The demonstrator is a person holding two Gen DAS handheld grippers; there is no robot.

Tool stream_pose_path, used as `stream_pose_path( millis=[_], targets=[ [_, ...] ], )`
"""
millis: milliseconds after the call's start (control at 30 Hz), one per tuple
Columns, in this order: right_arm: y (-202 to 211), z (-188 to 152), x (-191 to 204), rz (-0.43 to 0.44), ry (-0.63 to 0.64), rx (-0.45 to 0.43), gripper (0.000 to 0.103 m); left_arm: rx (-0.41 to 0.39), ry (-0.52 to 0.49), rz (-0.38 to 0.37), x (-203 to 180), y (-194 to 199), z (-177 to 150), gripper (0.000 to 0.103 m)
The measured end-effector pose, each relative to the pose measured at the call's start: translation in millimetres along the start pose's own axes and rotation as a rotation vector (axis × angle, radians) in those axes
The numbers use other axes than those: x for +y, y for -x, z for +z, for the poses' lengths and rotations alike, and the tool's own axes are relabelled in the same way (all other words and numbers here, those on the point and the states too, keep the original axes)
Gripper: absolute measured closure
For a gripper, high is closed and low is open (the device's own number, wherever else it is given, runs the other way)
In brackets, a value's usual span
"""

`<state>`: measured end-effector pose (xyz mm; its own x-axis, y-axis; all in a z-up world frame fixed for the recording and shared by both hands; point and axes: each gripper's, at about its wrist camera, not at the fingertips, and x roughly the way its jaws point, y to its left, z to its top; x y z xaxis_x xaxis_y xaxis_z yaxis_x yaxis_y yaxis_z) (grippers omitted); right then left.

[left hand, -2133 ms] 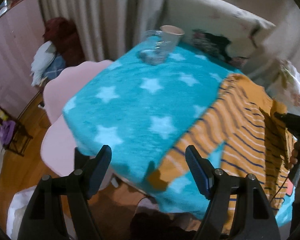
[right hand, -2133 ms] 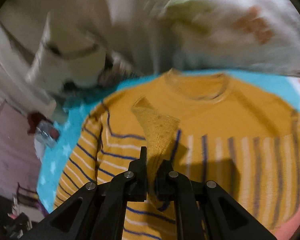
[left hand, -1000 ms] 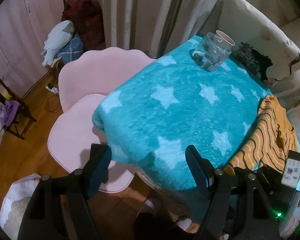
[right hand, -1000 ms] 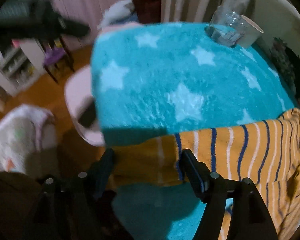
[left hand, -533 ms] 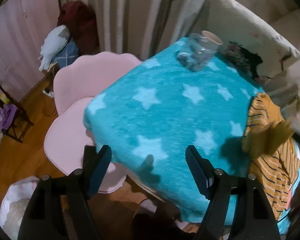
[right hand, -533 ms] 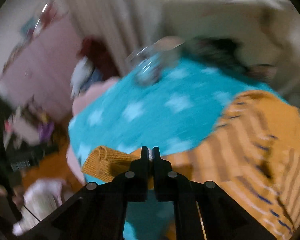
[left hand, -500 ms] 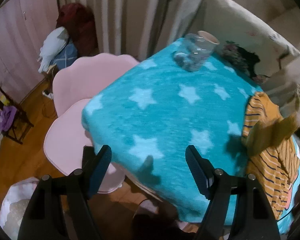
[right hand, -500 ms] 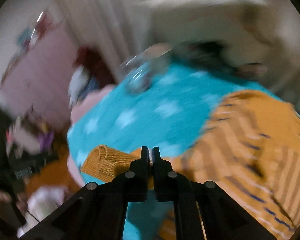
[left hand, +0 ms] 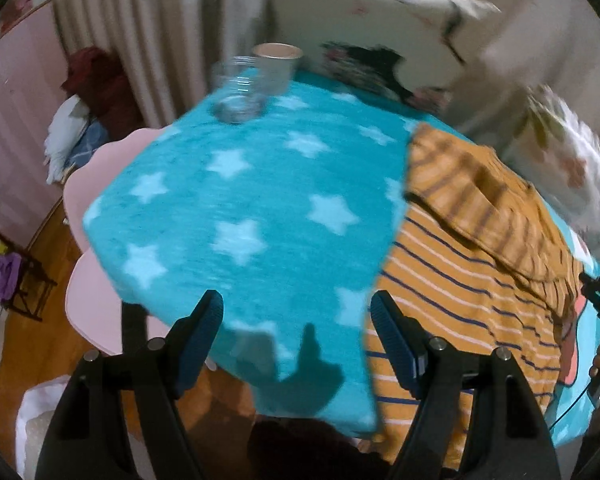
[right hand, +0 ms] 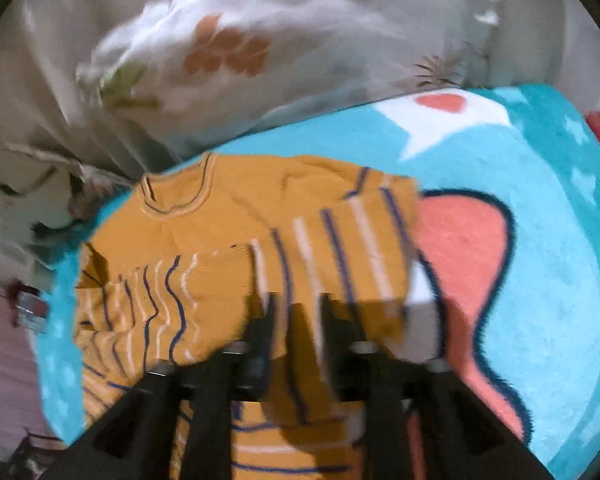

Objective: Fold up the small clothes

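Note:
An orange sweater [left hand: 472, 248] with navy and white stripes lies on the right part of a teal star blanket [left hand: 260, 184]. One sleeve is folded across its body. My left gripper [left hand: 296, 304] is open and empty over the blanket's near edge, left of the sweater's hem. In the right wrist view, the sweater [right hand: 220, 232] lies neck away from me. My right gripper [right hand: 298, 312] hovers low over its striped body. Its jaws are opening, and orange sleeve fabric shows loose between the blurred fingers. The right gripper [left hand: 598, 292] also peeks in at the left wrist view's right edge.
A clear glass jar [left hand: 238, 92] and a paper cup [left hand: 276, 64] stand at the blanket's far corner. Pink chairs [left hand: 96, 288] sit left of the table. Floral pillows [right hand: 300, 40] rise behind the sweater. A red cartoon shape [right hand: 464, 248] is printed on the blanket right of it.
My right gripper carried the sleeve from the table's near edge over the sweater's body, and its jaws have parted. The left gripper shifted toward the sweater, still open.

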<state>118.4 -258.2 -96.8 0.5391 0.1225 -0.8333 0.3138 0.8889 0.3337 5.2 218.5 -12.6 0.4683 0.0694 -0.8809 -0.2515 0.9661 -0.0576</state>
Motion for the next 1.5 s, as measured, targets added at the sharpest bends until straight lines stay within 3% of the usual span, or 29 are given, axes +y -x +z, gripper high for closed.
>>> stream_pose_path(
  millis=[100, 233, 500, 533, 567, 633, 733, 800, 900, 967, 1033, 1100, 1300, 1500],
  targets=[
    [10.6, -2.1, -3.0, 0.029, 0.077, -0.021, 0.057, 0.008, -0.038, -0.02, -35.8, -3.6, -5.7, 0.028],
    [14.2, 3.7, 1.5, 0.138, 0.145, -0.011, 0.057, 0.018, -0.066, -0.036, -71.2, -5.1, -14.9, 0.028],
    [-48.2, 7.1, 40.5, 0.212, 0.195, 0.075, 0.057, 0.022, -0.067, -0.021, -97.6, 1.1, -32.2, 0.028],
    [-61.6, 6.6, 46.4, 0.201, 0.212, 0.109, 0.059, 0.017, -0.066, -0.011, -98.8, 2.4, -32.4, 0.028],
    [-73.6, 6.1, 50.2, 0.188, 0.221, 0.141, 0.074, 0.013, -0.063, -0.004, -99.5, 4.2, -32.9, 0.028],
    [-82.5, 4.7, 52.6, 0.223, 0.221, 0.173, 0.089, 0.007, -0.053, 0.0, -98.7, 7.1, -32.6, 0.028],
    [-58.5, 6.1, 51.3, 0.286, 0.232, 0.117, 0.093, 0.006, -0.029, 0.015, -95.3, 7.9, -31.8, 0.028],
    [-44.2, 9.3, 44.6, 0.277, 0.235, 0.073, 0.093, 0.017, -0.016, 0.015, -92.7, 4.8, -31.7, 0.028],
    [-39.6, 19.3, 25.8, 0.198, 0.212, 0.031, 0.091, 0.042, -0.006, 0.008, -92.6, -3.7, -30.2, 0.028],
    [-46.6, 22.6, 13.1, 0.138, 0.199, 0.056, 0.083, 0.051, -0.013, -0.005, -96.4, -8.9, -27.2, 0.028],
    [-43.7, 20.8, 5.3, 0.145, 0.186, 0.065, 0.077, 0.047, -0.032, -0.007, -102.4, -13.0, -24.0, 0.028],
    [-33.2, 16.5, 2.0, 0.134, 0.198, 0.042, 0.06, 0.04, -0.05, -0.008, -108.0, -18.0, -20.0, 0.028],
    [-14.0, 5.2, -21.0, 0.148, 0.12, 0.023, 0.059, 0.053, -0.089, -0.032, -110.8, -48.0, 6.9, 0.027],
    [4.8, -23.0, -43.1, 0.089, 0.004, 0.023, 0.059, 0.092, -0.097, -0.163, -109.0, -109.1, 62.9, 0.026]
  ],
)
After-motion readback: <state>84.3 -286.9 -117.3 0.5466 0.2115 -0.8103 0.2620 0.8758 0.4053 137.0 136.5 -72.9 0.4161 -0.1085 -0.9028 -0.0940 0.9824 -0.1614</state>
